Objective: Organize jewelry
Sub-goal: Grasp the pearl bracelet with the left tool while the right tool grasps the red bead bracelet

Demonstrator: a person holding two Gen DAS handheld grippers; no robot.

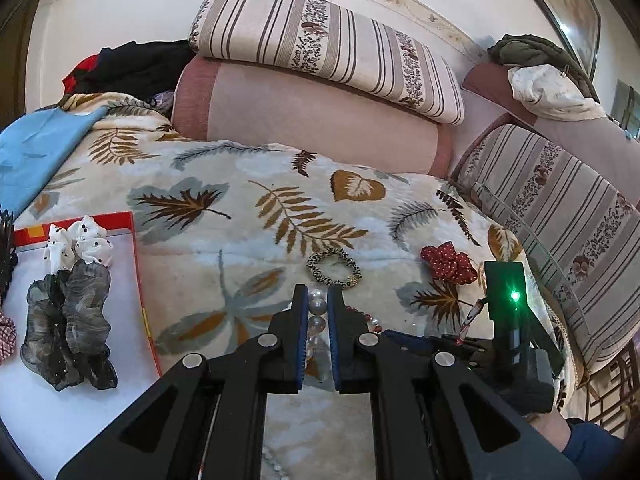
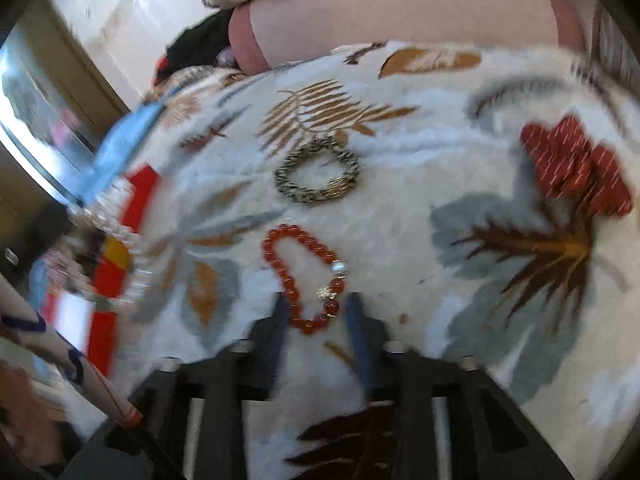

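My left gripper (image 1: pixel 318 300) is shut on a pearl bead strand (image 1: pixel 317 314) that hangs between its fingers above the leaf-print blanket. A leopard-print scrunchie (image 1: pixel 334 268) and a red dotted scrunchie (image 1: pixel 450 262) lie beyond it. My right gripper (image 2: pixel 318 300) is open, its fingers on either side of the near end of a red bead bracelet (image 2: pixel 304 272) lying on the blanket. The leopard scrunchie (image 2: pixel 316 170) and the red scrunchie (image 2: pixel 576 166) lie further off. The right wrist view is motion-blurred.
A red-edged white tray (image 1: pixel 138 264) at left holds a white dotted scrunchie (image 1: pixel 78 246) and a black sheer scrunchie (image 1: pixel 68 320). Striped cushions (image 1: pixel 328 48) and a pink bolster (image 1: pixel 312 120) line the back. A blue cloth (image 1: pixel 36 152) lies at far left.
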